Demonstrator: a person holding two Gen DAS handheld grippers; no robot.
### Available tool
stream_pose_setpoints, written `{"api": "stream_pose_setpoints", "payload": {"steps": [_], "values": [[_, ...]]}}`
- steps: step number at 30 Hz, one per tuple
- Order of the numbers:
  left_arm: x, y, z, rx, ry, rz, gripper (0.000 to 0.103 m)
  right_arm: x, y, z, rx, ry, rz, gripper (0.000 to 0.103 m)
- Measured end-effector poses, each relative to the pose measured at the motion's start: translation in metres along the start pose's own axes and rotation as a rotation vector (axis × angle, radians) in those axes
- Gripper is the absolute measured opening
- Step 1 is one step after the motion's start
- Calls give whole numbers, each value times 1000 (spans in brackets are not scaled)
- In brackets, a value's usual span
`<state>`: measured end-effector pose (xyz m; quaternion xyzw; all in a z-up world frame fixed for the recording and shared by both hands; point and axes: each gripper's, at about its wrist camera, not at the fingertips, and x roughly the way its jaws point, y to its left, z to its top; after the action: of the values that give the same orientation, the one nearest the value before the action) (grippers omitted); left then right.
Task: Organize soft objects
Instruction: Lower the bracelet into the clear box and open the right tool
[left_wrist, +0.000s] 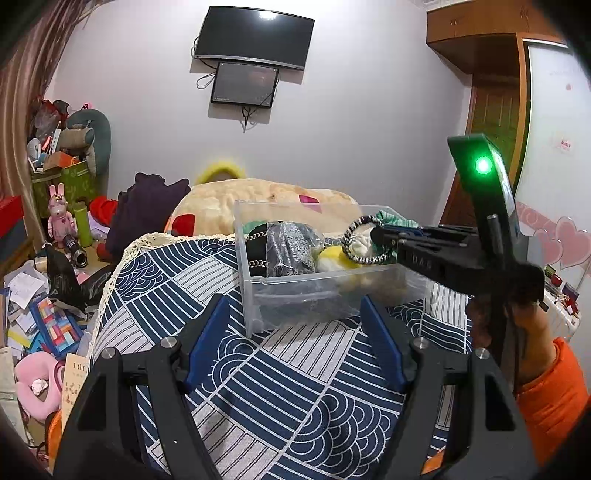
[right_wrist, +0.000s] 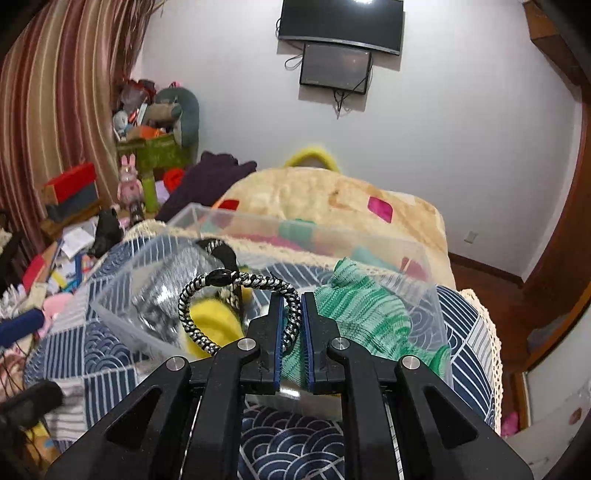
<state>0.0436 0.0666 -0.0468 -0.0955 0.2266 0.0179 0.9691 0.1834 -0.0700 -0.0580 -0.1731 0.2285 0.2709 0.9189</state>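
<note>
A clear plastic bin (left_wrist: 255, 295) stands on the blue-and-white patterned cloth (left_wrist: 295, 387). It holds a black sparkly bundle (left_wrist: 290, 249), a yellow soft item (left_wrist: 334, 258) and a green striped cloth (right_wrist: 354, 310). My right gripper (right_wrist: 292, 314) is shut on a black-and-white braided loop (right_wrist: 207, 291) and holds it over the bin; the gripper also shows in the left wrist view (left_wrist: 384, 238) with the loop (left_wrist: 364, 240). My left gripper (left_wrist: 295, 321) is open and empty, just in front of the bin.
A beige plush blanket (left_wrist: 258, 199) lies behind the bin, with a dark purple garment (left_wrist: 144, 206) to its left. Cluttered floor with papers, toys and a pink cushion (left_wrist: 33, 384) is at the left. A wooden door (left_wrist: 491, 122) is at the right.
</note>
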Motion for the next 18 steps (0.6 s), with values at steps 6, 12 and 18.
{"api": "stream_pose_setpoints", "payload": {"steps": [6,12,18], "values": [[-4,-1,1,4,-8,0,73,-17,-3,-2,-18,-17,20,34],[-19,-8,18,15,-73,-10,73,-45,-7,0,-1,-81,50,34],[-39,-22,34,36,-150,-23,77,-89,-10,-4,25,-169,93,42]]}}
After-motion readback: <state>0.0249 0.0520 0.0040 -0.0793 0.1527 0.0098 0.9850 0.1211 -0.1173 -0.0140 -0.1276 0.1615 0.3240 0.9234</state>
